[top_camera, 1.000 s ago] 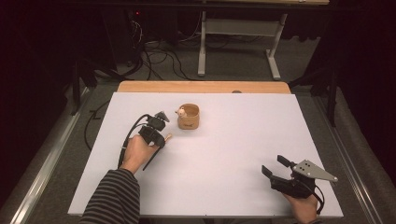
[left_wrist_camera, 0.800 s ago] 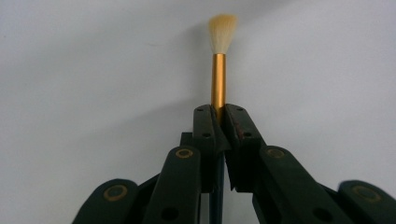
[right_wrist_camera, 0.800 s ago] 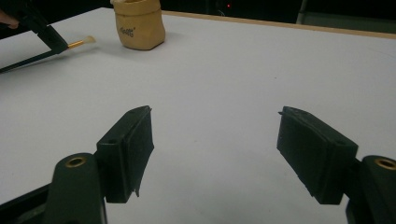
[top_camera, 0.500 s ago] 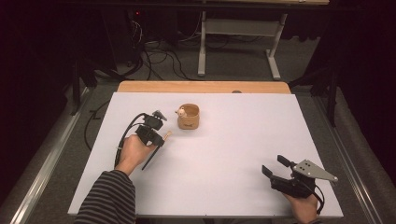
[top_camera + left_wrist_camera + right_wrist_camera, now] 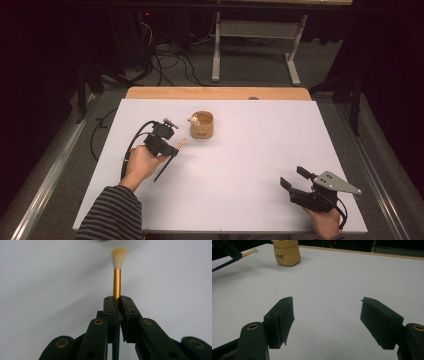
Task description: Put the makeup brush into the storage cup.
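Right gripper (image 5: 292, 178) is sitting at the near edge of the table (image 5: 250, 200), jaws spread wide, gripping nothing. Farther in, left gripper (image 5: 172, 148) is clamping a brush (image 5: 117, 282) by the handle just below the gold collar, bristles pointing toward the cup (image 5: 202, 125). Brush is hanging above the table just short of the cup, which is already holding one pale item. My read: pickup done; carrying over the rim and dropping in are left.
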A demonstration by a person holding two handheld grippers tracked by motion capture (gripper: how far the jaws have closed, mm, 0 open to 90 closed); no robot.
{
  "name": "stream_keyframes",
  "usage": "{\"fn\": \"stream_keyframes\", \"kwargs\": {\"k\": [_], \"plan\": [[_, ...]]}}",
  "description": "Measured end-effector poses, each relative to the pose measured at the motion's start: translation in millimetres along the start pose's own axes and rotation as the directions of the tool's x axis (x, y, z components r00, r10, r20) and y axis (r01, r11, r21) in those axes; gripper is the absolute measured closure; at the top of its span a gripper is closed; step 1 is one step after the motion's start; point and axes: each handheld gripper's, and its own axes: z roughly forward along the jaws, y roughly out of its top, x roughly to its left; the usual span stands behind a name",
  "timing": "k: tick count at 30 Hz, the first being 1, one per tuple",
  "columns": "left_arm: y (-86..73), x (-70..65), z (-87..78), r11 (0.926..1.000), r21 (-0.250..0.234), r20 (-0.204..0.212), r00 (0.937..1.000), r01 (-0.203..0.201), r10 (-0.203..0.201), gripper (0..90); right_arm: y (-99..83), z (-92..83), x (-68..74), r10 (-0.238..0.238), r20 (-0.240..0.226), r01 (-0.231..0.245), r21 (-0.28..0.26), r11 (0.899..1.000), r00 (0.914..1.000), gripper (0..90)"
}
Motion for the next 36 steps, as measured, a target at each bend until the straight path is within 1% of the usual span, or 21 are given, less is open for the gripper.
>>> {"fn": "stream_keyframes", "kwargs": {"k": [1, 6, 11, 12, 18, 25, 36], "plan": [[-0.2, -2.7, -1.5, 0.9999, -0.008, 0.004, 1.0, -0.009, 0.009, 83.5, 0.0, 0.0, 0.1, -0.003, 0.0, 0.003, -0.001, 1.0, 1.0, 28.7], [-0.5, -8.1, -3.7, 0.9993, -0.018, 0.013, 0.9993, -0.034, 0.034, 83.5, -0.1, 0.0, 0.2, -0.001, 0.001, 0.001, -0.001, 1.0, 1.0, 28.7], [-0.5, -11.7, -3.7, 0.9985, -0.024, 0.011, 0.9987, -0.05, 0.05, 83.5, 0.0, 0.3, 0.6, 0.0, 0.002, 0.0, 0.004, 1.0, 1.0, 28.7], [-0.4, -13.0, -3.7, 0.9982, -0.026, 0.012, 0.9985, -0.054, 0.054, 83.5, -0.1, 0.8, 0.6, -0.006, -0.002, 0.006, 0.002, 1.0, 1.0, 28.7], [-0.4, -16.6, -5.4, 0.9971, -0.041, 0.017, 0.9977, -0.064, 0.065, 83.5, -0.1, 0.5, 0.6, -0.004, -0.001, 0.004, 0.003, 1.0, 1.0, 28.7], [-1.4, -22.2, -8.2, 0.9945, -0.059, 0.021, 0.9959, -0.087, 0.088, 83.5, 0.0, 0.8, 0.9, -0.007, 0.0, 0.007, 0.005, 1.0, 1.0, 28.7], [-2.3, -27.0, -12.6, 0.9916, -0.083, 0.034, 0.9942, -0.099, 0.102, 83.5, -0.1, 1.1, 1.4, -0.006, 0.0, 0.006, 0.008, 1.0, 1.0, 28.7]]}}
